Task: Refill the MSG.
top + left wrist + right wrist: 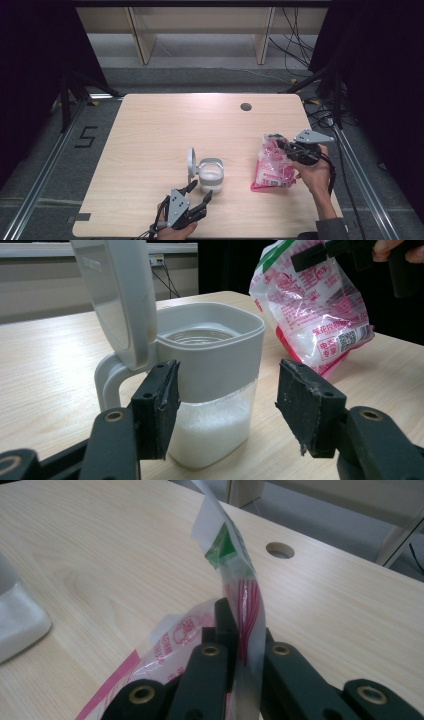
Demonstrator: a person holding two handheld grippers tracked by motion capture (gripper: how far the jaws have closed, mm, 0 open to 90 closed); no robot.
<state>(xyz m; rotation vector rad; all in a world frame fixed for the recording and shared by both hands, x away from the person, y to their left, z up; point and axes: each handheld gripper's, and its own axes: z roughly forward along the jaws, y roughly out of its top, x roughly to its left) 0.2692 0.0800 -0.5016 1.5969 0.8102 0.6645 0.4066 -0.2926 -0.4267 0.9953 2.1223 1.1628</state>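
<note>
Right gripper: jaws clamped on the top edge of the pink printed bag, whose bottom rests near the table's right edge. Left gripper: jaws parted, holding nothing, pads flanking but clear of the grey-lidded container of white granules, lid hinged upright. Bare room lies between container and bag. Light wood table with cable hole; grey floor, shelving legs beyond.

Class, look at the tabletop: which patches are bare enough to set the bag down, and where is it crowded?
Bare: the far half of the table, from the container back to the round hole, and the left strip beside the container. A narrower gap lies between container and bag. Crowded: the near edge, where the left gripper flanks the container, and the right side under the right gripper.
</note>
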